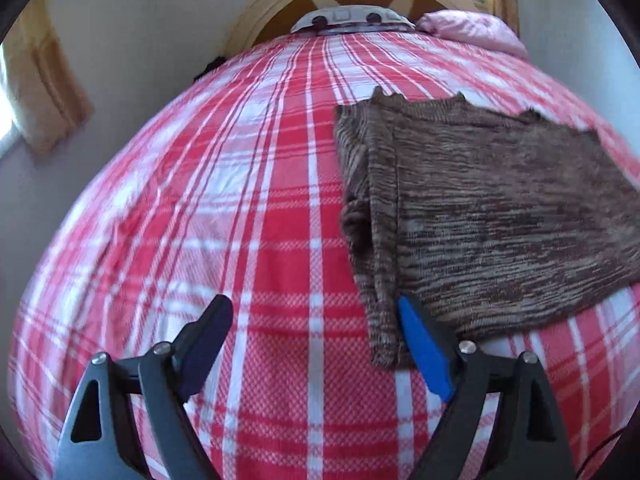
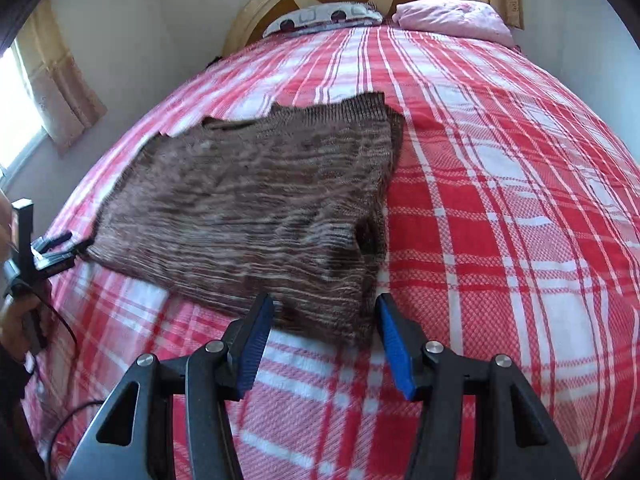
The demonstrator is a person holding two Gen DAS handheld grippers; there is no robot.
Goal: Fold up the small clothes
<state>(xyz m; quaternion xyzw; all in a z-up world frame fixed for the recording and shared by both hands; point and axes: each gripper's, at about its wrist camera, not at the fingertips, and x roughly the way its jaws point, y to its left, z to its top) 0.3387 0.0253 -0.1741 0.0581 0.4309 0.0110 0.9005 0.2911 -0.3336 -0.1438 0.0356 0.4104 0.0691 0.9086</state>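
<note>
A brown-and-cream striped knitted garment (image 2: pixel 256 208) is being displayed flat on the bed's red-and-white checked cover (image 2: pixel 500 208), partly folded, with a narrow side strip turned over along one edge. The left tool (image 1: pixel 316 320) is being held spread wide, nothing between its fingers; its blue-padded finger (image 1: pixel 420 344) is being kept just beside the garment's near corner (image 1: pixel 384 344). The right tool (image 2: pixel 324 316) is likewise being held spread, its fingers straddling the garment's near edge without pinching it. At the head of the bed, a pink pillow (image 2: pixel 452 16) and a patterned white pillow (image 2: pixel 320 16) are being shown against a curved wooden headboard (image 2: pixel 256 4).
</note>
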